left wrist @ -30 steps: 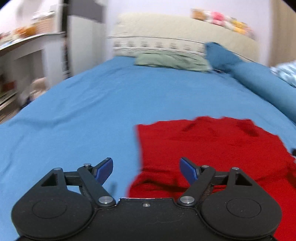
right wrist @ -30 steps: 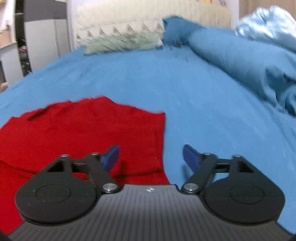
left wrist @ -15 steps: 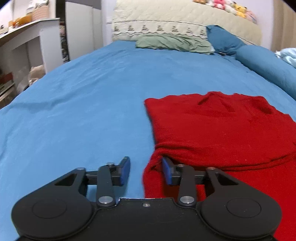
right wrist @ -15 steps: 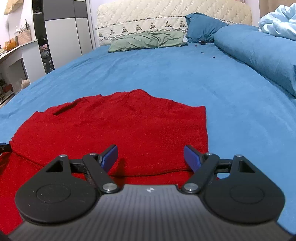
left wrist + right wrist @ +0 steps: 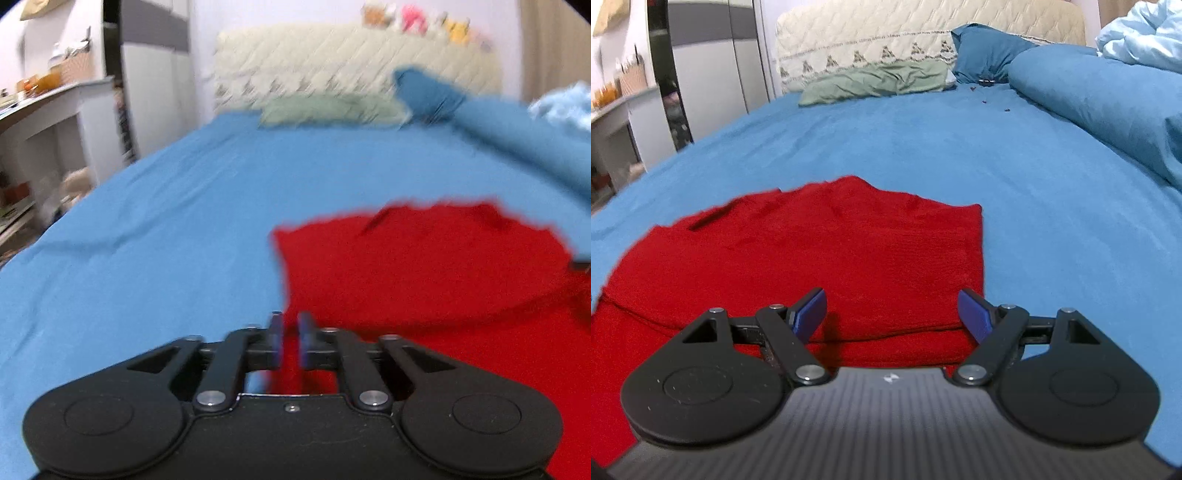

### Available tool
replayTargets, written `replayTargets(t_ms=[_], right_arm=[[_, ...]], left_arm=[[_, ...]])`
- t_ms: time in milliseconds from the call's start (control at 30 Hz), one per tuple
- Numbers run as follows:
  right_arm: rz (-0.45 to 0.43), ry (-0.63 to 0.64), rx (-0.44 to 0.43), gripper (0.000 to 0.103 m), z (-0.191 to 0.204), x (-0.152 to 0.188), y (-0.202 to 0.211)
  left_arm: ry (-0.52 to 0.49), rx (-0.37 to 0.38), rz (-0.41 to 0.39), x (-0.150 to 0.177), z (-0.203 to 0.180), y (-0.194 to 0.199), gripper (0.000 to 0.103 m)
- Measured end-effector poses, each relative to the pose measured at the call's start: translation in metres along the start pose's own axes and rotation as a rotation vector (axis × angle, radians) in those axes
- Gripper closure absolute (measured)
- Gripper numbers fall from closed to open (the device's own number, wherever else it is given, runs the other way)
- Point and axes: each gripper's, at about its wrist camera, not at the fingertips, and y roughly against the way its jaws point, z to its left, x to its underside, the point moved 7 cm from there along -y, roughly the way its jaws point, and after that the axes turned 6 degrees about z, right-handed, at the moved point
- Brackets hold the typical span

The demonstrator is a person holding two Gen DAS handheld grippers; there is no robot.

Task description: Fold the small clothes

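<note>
A red knitted garment (image 5: 424, 273) lies partly folded on the blue bed sheet (image 5: 166, 229). Its folded layer ends in a crosswise edge near both grippers. My left gripper (image 5: 290, 338) is shut on the garment's left edge, with red cloth between the blue pads. In the right wrist view the garment (image 5: 820, 251) fills the lower left. My right gripper (image 5: 892, 312) is open and empty, just above the folded edge near the garment's right side.
Blue sheet (image 5: 1052, 192) extends all around the garment. A green pillow (image 5: 875, 79) and a cream headboard (image 5: 905, 29) are at the far end. A rolled blue duvet (image 5: 1108, 99) lies along the right. A white desk (image 5: 40, 114) stands left of the bed.
My left gripper has closed from wide open onto the garment's left edge and is now moving, blurring its view. My right gripper stayed open and moved slightly closer to the folded edge.
</note>
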Motion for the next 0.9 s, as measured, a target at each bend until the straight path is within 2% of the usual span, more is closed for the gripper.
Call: replayTargets(t_ms=[33,67,100,133,233,333,433,533,600,667,700,767,833,900], right_arm=[[-0.007,-0.006,-0.012,0.009,0.001,0.000,0.001],[-0.012,-0.013,-0.024,0.009,0.002,0.000,0.002],[-0.012,-0.017,-0.033,0.009,0.003,0.001,0.001],[-0.007,-0.020,-0.036,0.009,0.003,0.002,-0.001],[0.020,-0.037,-0.012,0.009,-0.001,0.009,-0.011],[0.014,-0.043,-0.010,0.009,-0.005,0.013,-0.012],[0.024,-0.025,-0.007,0.009,-0.003,0.010,-0.009],[-0.019,-0.047,-0.025,0.009,-0.004,-0.003,0.020],[-0.063,-0.045,-0.046,0.009,-0.002,-0.011,0.053],[-0.104,-0.020,-0.057,0.009,0.000,-0.019,0.095],[-0.117,-0.006,-0.065,0.009,0.001,-0.022,0.115],[-0.131,0.012,-0.084,0.001,0.003,-0.025,0.160],[-0.132,0.029,-0.107,0.000,0.007,-0.024,0.200],[-0.131,0.044,-0.118,0.000,0.010,-0.017,0.238]], left_arm=[[-0.013,0.030,-0.015,-0.010,-0.009,-0.002,0.058],[-0.028,0.063,-0.016,-0.017,-0.019,-0.007,0.046],[-0.035,0.097,-0.001,-0.021,-0.027,-0.016,0.043],[-0.032,0.121,0.022,-0.022,-0.033,-0.029,0.042],[0.016,0.095,0.133,-0.009,-0.033,-0.069,0.043],[0.047,0.108,0.106,-0.003,-0.031,-0.073,0.043],[0.047,0.098,0.129,-0.008,-0.034,-0.063,0.043],[0.044,0.076,0.109,-0.020,-0.031,-0.032,0.042],[0.042,0.060,0.099,-0.028,-0.030,0.001,0.040],[0.034,0.052,0.081,-0.034,-0.032,0.039,0.029],[0.029,0.045,0.075,-0.036,-0.032,0.058,0.027],[0.017,0.034,0.056,-0.037,-0.036,0.099,0.007],[0.027,0.039,0.032,-0.035,-0.039,0.136,0.001],[0.045,0.063,0.024,-0.029,-0.041,0.168,0.001]])
